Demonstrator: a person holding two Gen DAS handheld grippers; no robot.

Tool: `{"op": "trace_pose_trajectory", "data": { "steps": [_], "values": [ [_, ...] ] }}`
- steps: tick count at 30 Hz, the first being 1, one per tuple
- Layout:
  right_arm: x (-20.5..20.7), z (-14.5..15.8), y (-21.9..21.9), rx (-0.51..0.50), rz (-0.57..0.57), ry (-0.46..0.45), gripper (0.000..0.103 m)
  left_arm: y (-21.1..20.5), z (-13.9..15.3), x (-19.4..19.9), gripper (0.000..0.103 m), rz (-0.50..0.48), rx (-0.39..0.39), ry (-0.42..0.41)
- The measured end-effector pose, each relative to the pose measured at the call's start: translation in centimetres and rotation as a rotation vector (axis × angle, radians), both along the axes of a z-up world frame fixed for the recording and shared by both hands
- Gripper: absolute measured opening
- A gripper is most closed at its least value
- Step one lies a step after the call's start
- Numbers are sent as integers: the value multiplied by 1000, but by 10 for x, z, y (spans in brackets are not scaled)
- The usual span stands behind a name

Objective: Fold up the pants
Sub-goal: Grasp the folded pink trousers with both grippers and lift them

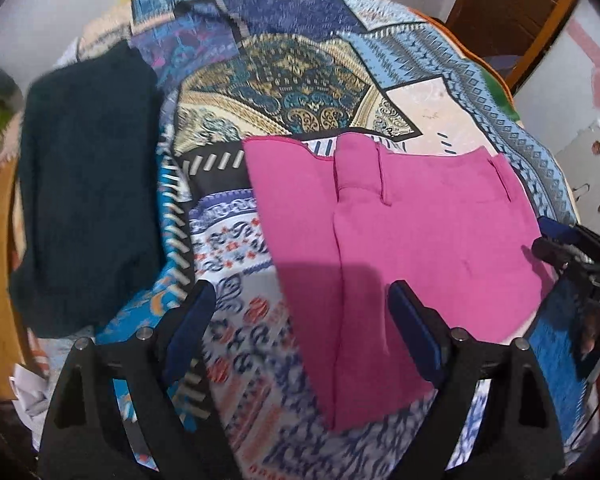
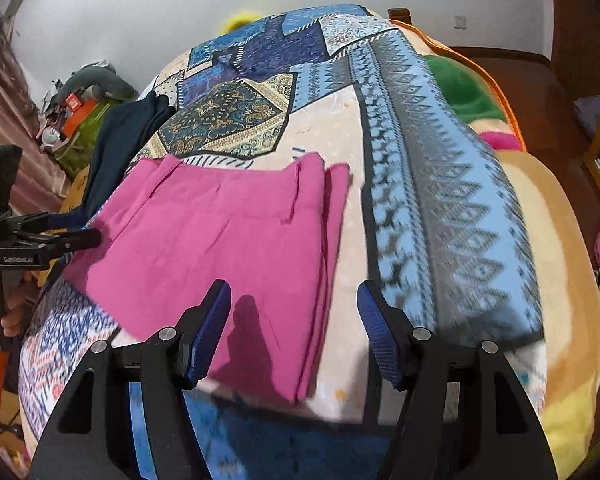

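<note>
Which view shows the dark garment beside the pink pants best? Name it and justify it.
The left wrist view: the dark garment lies there nearly whole, spread on the patterned bedspread, left of the pink pants. The right wrist view catches only a narrow strip beyond the pants.

both grippers look the same: left gripper (image 1: 302, 312) and right gripper (image 2: 293, 312) are matte black frames, round silver screws at the joints, ribbed blue pads (image 2: 376, 330) inside each finger
</note>
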State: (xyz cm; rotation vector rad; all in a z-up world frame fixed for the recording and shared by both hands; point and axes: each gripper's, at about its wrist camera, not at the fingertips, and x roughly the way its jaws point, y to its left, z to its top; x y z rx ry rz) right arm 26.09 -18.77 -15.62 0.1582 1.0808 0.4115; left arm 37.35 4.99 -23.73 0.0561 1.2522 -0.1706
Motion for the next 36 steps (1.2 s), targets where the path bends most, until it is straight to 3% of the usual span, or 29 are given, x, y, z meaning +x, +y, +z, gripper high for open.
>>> {"op": "trace_pose_trajectory", "data": {
  "steps": [4, 7, 10, 12, 13, 14, 15, 17, 24, 30, 36],
  "values": [
    [12, -8, 9, -14, 9, 4, 61, 0, -15, 16, 77, 17, -77, 66],
    [18, -13, 14, -17, 12, 6, 58, 1, -16, 20, 70, 20, -99, 49],
    [24, -17, 18, -15, 16, 13, 48, -3, -14, 17, 57, -10, -97, 18],
    [27, -19, 20, -9, 13, 19, 36, -5, -11, 16, 37, -18, -113, 6],
    [29, -21, 20, -1, 8, 27, 27, -6, -9, 15, 33, -17, -116, -1],
    [30, -21, 20, 5, 5, 32, 22, -7, -6, 14, 20, -9, -101, -14],
    [31, -20, 19, 13, -1, 33, 20, -8, -4, 14, 14, -4, -94, -21],
    [30, -16, 17, 26, -7, 21, 12, -5, -1, 15, 11, 4, -108, -27],
    [24, 19, 28, 24, 40, -63, 10, 8, 27, 3, 9, 37, -97, -106],
    [29, 62, 53, 42, 83, -156, 10, 43, 74, -8, 9, 94, -106, -219],
    [44, 97, 100, 54, 145, -239, 10, 83, 116, -18, 9, 160, -66, -328]
  ]
}}
